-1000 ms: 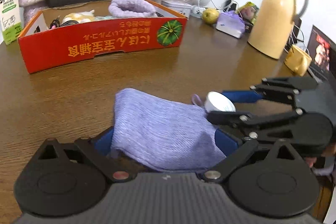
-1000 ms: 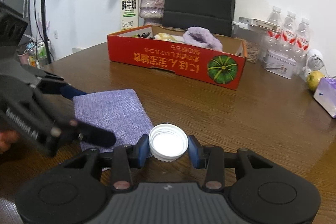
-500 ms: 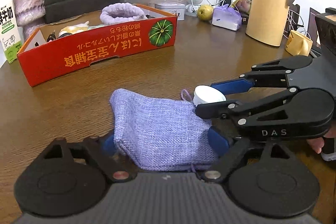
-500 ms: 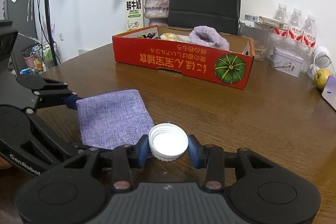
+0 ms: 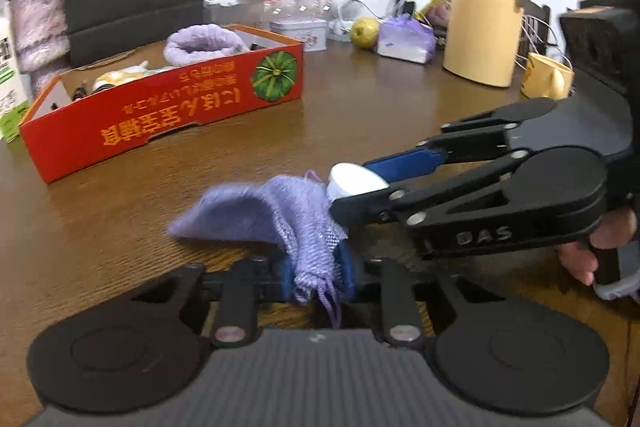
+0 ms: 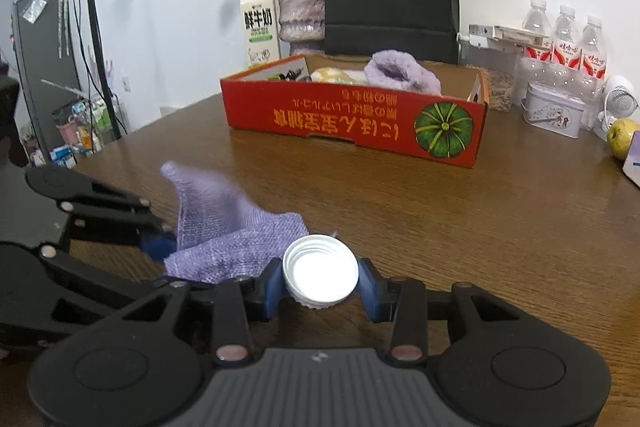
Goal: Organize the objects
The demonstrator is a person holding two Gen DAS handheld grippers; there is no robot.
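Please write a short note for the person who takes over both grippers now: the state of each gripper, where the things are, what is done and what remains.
Left gripper: shut on the bunched mouth end of the purple woven drawstring pouch, the rest lying on the brown wooden table.
Right gripper: shut on the white ribbed plastic bottle cap, open side up, beside the pouch.
Red cardboard box with a pumpkin picture: further back, already holds a purple fluffy item and other things.
Done: both things gripped.
Left: probably stow both, maybe in the box.
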